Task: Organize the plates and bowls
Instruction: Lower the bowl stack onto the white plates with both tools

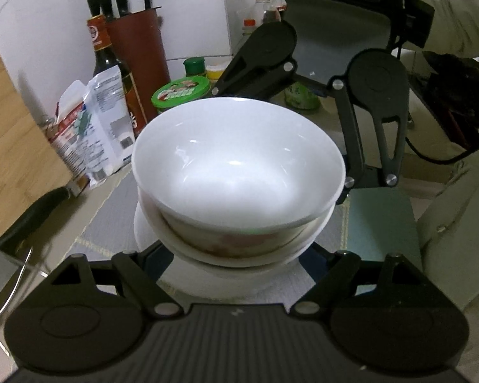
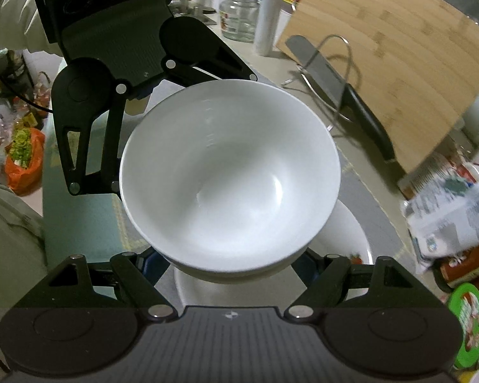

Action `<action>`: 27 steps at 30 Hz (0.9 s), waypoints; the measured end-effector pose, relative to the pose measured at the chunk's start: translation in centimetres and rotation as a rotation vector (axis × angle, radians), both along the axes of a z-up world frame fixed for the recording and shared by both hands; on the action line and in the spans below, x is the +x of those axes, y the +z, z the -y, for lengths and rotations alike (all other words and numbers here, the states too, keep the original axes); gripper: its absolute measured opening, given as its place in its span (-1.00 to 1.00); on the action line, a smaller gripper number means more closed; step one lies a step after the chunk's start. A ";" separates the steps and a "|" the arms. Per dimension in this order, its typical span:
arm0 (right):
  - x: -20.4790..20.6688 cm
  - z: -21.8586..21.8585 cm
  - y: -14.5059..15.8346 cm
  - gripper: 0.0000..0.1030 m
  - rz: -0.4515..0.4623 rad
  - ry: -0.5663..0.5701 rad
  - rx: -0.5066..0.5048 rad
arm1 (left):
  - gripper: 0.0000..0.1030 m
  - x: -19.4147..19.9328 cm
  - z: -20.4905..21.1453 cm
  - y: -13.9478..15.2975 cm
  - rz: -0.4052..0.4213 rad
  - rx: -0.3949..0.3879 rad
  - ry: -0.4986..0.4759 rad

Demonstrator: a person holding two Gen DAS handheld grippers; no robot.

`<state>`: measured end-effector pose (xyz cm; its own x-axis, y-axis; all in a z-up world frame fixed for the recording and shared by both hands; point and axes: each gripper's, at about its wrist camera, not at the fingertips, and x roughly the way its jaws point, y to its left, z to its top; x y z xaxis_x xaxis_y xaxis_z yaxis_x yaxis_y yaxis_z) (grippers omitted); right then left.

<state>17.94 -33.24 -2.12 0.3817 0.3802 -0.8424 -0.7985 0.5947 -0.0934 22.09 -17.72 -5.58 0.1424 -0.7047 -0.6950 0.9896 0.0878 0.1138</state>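
- Here, left gripper [image 1: 239,255] closed in on the stack of white bowls [image 1: 236,172] from one side, fingers clamped against the lower bowl's wall, tips hidden under the rim
- Opposite, right gripper [image 2: 236,261] likewise clamped on the same stack [image 2: 230,172], holding the far side; seen from the left wrist as black linkage [image 1: 345,102] behind the bowls
- Both sets of jaws as far closed as the bowls allow, pinching the stack between them
- Two nested bowls plainly visible, the upper one empty and glossy; reddish pattern on the outer wall of the inner bowl, blurred
- Beneath the stack, a white plate or wider dish [image 2: 351,233] with a small red and green motif at its edge; unclear whether the stack touches it or hangs just above
- Below that, a grey mat [image 1: 111,220] on the countertop
- Fingertips and pads of both grippers covered by the bowls; actual contact points not visible
- Off to one side: wooden cutting board [image 2: 399,73] leaning upright, knife [image 2: 345,95] resting in a wire rack beside it, blurred printed bag [image 1: 95,121], green-lidded jar [image 1: 182,92], dark sauce bottle [image 1: 111,60], red knife block [image 1: 137,60] with black handles
- Pale sleeve [image 1: 453,16] of the person cut off at the frame corner
- Labels on bag and jars too smeared to read
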 end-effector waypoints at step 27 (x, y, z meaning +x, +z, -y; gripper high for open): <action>2.0 3.7 -2.3 0.63 -0.043 -0.050 -0.033 | 0.63 2.5 4.0 -2.5 -0.021 0.034 -0.035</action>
